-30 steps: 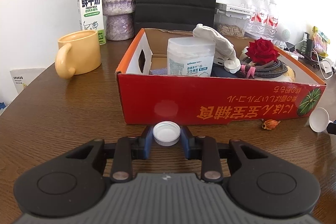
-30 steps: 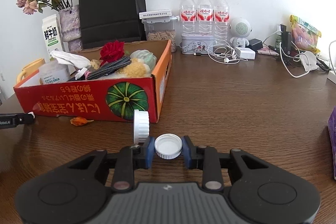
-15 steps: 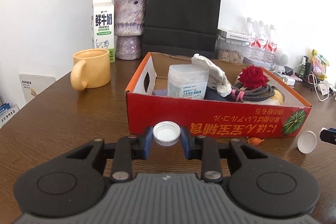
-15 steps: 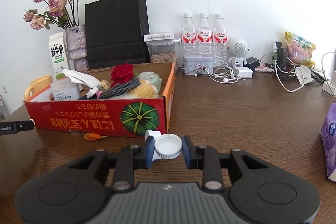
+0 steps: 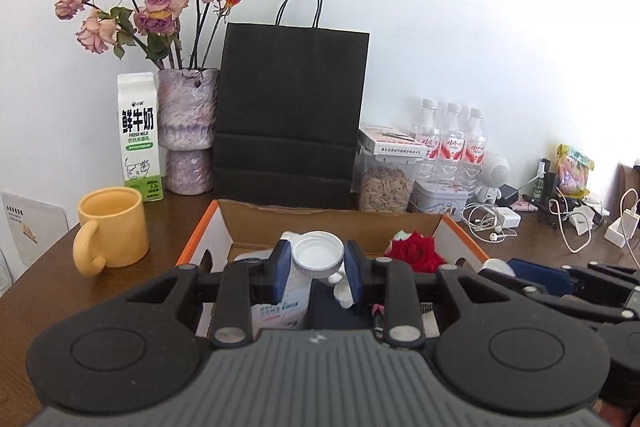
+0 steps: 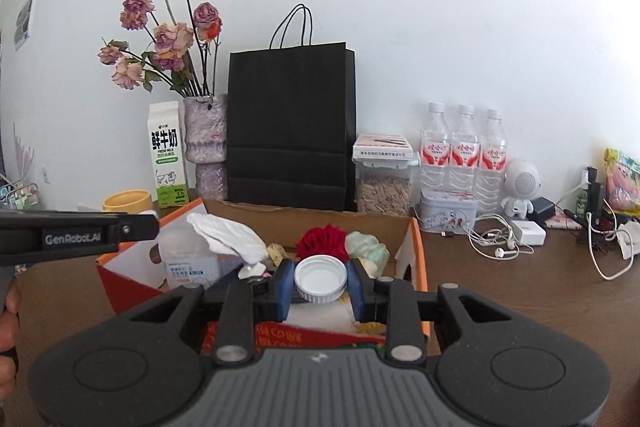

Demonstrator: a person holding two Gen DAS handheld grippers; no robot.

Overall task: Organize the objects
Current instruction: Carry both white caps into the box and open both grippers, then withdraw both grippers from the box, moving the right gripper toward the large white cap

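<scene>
My left gripper [image 5: 318, 269] is shut on a white bottle cap [image 5: 318, 255] and holds it above the open red-and-orange cardboard box [image 5: 200, 239]. My right gripper [image 6: 320, 285] is shut on a second white bottle cap [image 6: 320, 278] and holds it over the same box [image 6: 418, 251], near its right end. The box holds a red rose [image 6: 323, 241], a white cloth [image 6: 228, 235], a clear tub [image 6: 188, 259] and other small items. The right gripper's body shows at the right of the left wrist view [image 5: 560, 287]. The left gripper's body shows at the left of the right wrist view [image 6: 76, 233].
Behind the box stand a black paper bag [image 5: 290, 111], a vase of dried roses [image 5: 188, 131], a milk carton [image 5: 139, 137], a seed jar [image 5: 386, 183] and three water bottles [image 5: 450, 143]. A yellow mug [image 5: 110, 227] sits left. Cables and earphones [image 6: 500, 239] lie right.
Both grippers have risen from table level in front of the box to above it, each still holding its cap. They have also come closer together.
</scene>
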